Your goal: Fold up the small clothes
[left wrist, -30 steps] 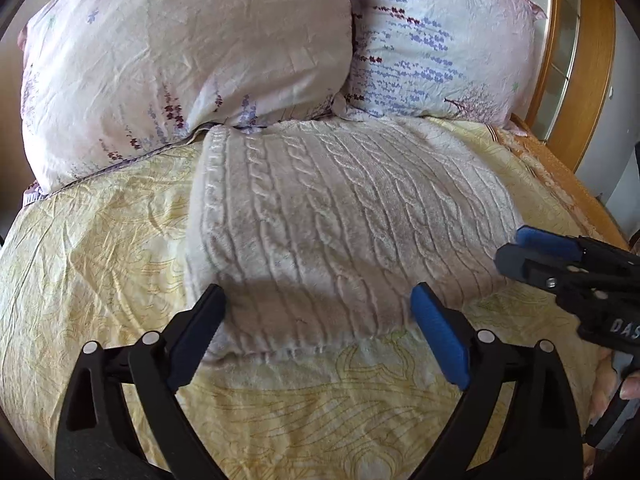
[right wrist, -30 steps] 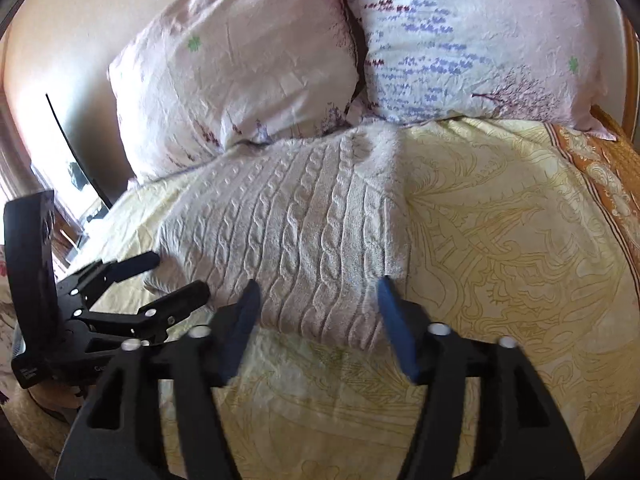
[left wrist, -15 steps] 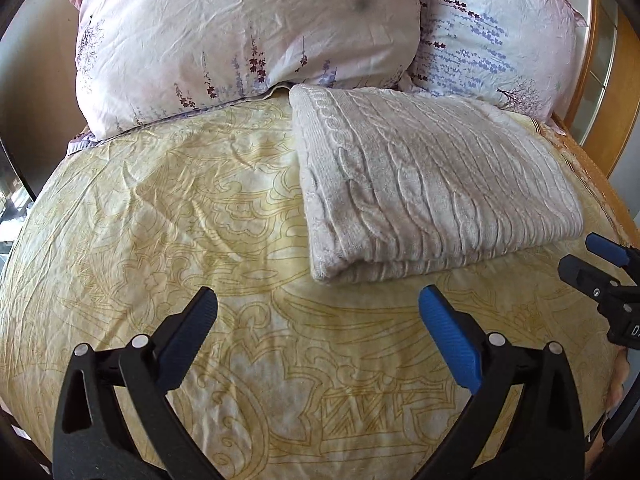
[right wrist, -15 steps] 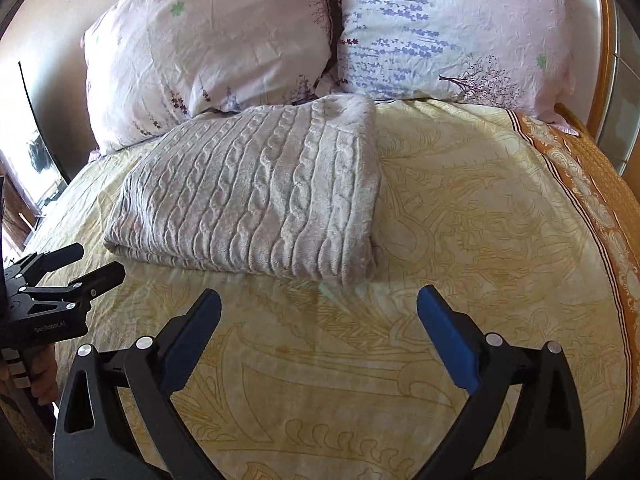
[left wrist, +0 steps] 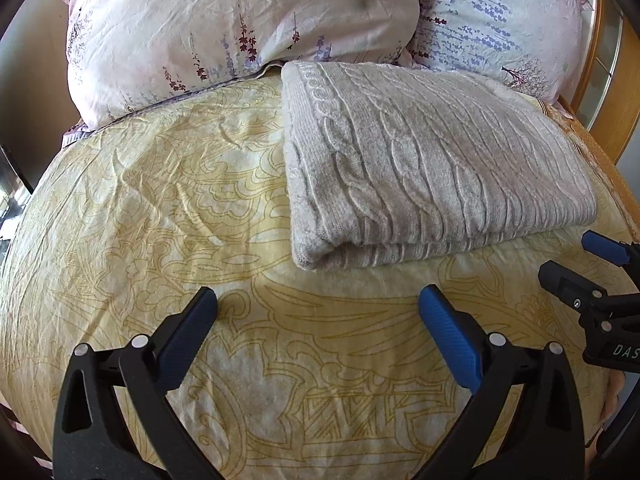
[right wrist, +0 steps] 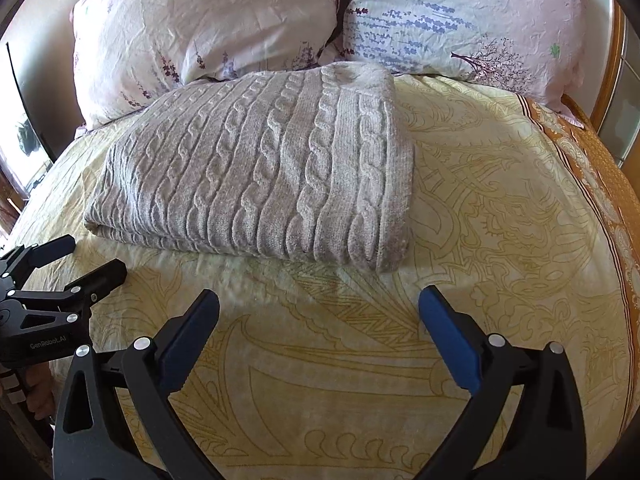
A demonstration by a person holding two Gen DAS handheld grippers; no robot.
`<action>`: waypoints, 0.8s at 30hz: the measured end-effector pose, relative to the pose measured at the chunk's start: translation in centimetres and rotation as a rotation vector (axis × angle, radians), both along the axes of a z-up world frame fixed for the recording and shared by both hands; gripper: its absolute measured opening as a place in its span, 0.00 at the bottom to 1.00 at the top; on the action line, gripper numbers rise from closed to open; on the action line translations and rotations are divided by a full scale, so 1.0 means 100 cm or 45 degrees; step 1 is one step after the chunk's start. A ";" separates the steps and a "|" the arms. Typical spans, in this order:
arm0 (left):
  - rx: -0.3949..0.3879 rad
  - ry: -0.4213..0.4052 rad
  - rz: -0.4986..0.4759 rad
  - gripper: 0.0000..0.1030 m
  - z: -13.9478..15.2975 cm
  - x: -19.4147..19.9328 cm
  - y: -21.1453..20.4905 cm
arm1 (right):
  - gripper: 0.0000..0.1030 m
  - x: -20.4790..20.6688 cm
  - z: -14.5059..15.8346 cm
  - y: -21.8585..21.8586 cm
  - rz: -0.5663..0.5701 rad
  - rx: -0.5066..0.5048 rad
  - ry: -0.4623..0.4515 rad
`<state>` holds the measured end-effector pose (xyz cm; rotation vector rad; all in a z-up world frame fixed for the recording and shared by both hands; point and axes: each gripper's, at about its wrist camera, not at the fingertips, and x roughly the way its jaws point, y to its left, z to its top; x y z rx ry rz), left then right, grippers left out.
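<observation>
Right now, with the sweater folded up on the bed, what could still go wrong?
1. The folded sweater is thick and soft; its open layered edge faces both tongs, so a nudge could undo the fold.
2. Left tongs and right tongs hang open and close together; they might bump.
3. The sweater's far end touches the pillows, which could push it crooked.

The left claw (left wrist: 318, 312) is a black plastic two-finger frame with triangular cut-outs, silver round rivets at its joints and ribbed blue rubber pads (left wrist: 450, 338) lining the inner face of each finger. The right claw (right wrist: 319, 314) is built the same way. Seen from the side, each carries white lettering on its black body, with a bit of bare skin behind it.
</observation>
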<state>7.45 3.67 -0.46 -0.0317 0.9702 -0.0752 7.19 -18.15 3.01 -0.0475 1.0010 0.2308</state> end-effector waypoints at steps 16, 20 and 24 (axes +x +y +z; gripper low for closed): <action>-0.002 -0.002 -0.004 0.98 0.000 0.000 -0.002 | 0.99 -0.001 -0.002 0.009 -0.068 -0.073 0.013; -0.003 -0.003 -0.004 0.98 0.000 0.000 -0.002 | 0.99 -0.002 -0.001 0.010 -0.097 -0.073 0.020; -0.003 -0.002 -0.004 0.98 0.000 0.000 -0.002 | 0.99 -0.002 -0.001 0.010 -0.135 -0.077 0.030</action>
